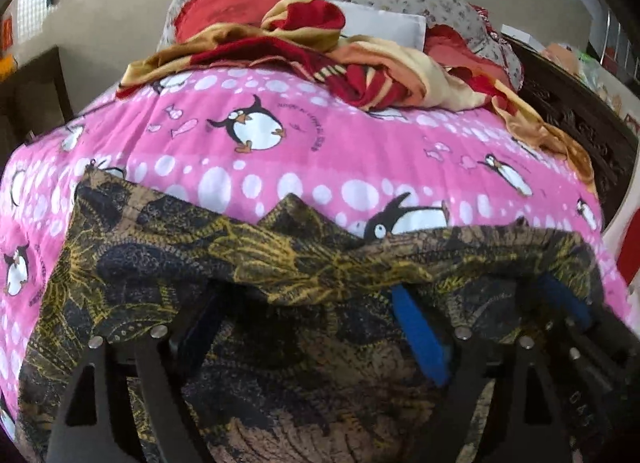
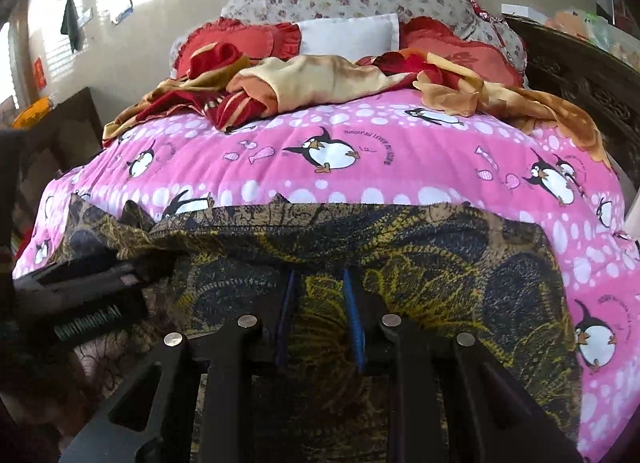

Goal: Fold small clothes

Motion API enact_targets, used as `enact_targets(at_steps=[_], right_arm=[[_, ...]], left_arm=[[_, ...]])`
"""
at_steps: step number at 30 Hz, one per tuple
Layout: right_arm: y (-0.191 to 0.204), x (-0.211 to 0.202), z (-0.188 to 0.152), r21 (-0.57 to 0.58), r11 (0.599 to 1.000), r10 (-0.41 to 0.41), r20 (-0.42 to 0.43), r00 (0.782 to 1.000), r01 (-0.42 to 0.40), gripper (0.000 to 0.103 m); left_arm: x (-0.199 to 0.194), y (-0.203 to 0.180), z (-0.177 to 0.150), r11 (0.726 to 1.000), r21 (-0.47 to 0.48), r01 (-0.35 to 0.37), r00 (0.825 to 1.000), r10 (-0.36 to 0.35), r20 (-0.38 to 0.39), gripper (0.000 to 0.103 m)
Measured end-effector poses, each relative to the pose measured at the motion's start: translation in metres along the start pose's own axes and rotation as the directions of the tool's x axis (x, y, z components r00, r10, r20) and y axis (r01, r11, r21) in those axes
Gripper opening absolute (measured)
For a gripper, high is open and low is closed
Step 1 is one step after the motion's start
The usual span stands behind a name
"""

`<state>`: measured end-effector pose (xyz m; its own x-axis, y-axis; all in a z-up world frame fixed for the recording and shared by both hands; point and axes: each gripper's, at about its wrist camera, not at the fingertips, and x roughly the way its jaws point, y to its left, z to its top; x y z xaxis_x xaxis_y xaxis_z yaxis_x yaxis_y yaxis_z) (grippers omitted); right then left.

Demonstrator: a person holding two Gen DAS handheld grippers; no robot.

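Brown-and-gold patterned cloth [image 2: 400,247] drapes the pink penguin quilt [image 2: 360,135]; your right gripper [image 2: 320,303] pinches its fold while your left gripper [image 1: 304,315] gapes released, so tugging one-sided could skew the crease.

Dark brown-and-yellow patterned garment [image 2: 400,255] spread rumpled across the near end of the pink bedspread [image 2: 400,167]

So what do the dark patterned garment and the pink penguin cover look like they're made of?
Dark patterned garment: thin woven cloth, probably printed cotton, matte; it drapes and creases softly. Pink penguin cover: looks like a padded quilt with a smooth printed cotton-type face, puffed between stitched lines. Fibre can't be confirmed.
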<state>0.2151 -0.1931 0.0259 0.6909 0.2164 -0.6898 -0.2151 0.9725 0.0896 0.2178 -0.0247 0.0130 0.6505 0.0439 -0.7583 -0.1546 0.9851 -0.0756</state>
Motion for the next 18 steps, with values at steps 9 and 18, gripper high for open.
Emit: enact_targets(at_steps=[9,18], right_arm=[[-0.014,0.001,-0.001,0.063,0.992,0.105,0.020,0.994,-0.106,0.016],[-0.011,0.003,0.000,0.052,0.994,0.093,0.015,0.996,-0.094,0.017]], left_arm=[[0.001,0.002,-0.002,1.000,-0.010,-0.003,1.000,0.003,0.005,0.089],[0.002,0.004,-0.001,1.000,-0.009,-0.008,1.000,0.009,0.003,0.090]])
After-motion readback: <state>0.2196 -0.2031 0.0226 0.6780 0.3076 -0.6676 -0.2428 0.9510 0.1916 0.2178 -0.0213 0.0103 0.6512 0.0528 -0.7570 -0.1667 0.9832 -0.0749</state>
